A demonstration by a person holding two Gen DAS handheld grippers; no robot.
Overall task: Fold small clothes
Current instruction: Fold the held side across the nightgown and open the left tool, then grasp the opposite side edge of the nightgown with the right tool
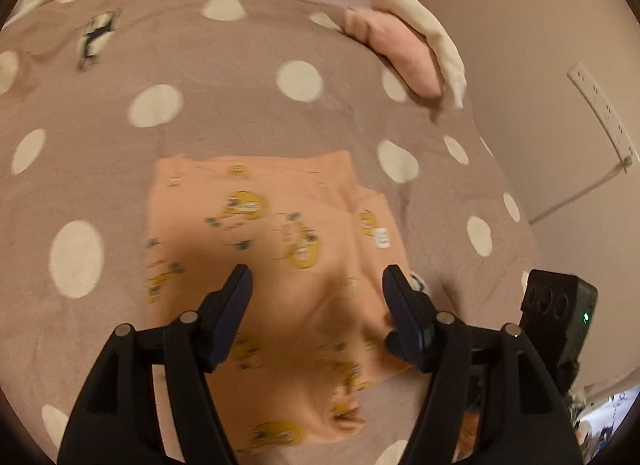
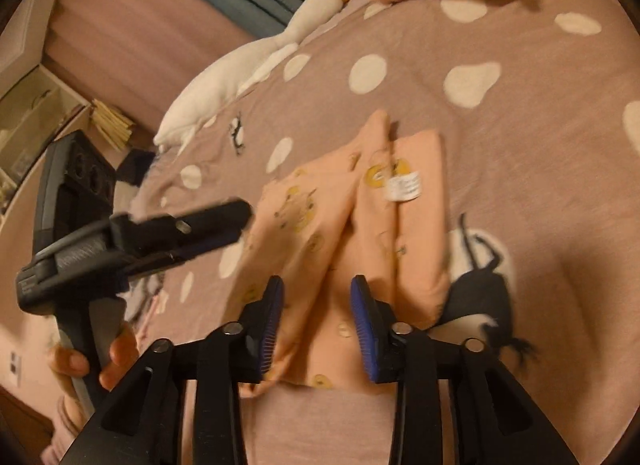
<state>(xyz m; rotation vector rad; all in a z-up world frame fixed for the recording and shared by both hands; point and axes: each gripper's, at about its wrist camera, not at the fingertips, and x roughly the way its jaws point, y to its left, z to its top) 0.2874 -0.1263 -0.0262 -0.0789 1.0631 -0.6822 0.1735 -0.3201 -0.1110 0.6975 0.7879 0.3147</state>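
Note:
A small peach garment (image 1: 280,257) with yellow prints lies partly folded on the mauve polka-dot bedspread (image 1: 224,121). Its white label (image 2: 404,186) shows on a folded-over part. My left gripper (image 1: 316,281) is open and empty, just above the garment's near half. My right gripper (image 2: 316,293) is open and empty over the garment's (image 2: 340,233) near edge. The left gripper also shows in the right wrist view (image 2: 236,221), held in a hand at the garment's left side.
A folded pink garment (image 1: 396,53) and a white cloth (image 1: 424,33) lie at the bed's far right edge. A white goose plush (image 2: 248,65) lies along the far side. A black animal print (image 2: 476,289) marks the bedspread. A wall with a power strip (image 1: 604,113) stands right.

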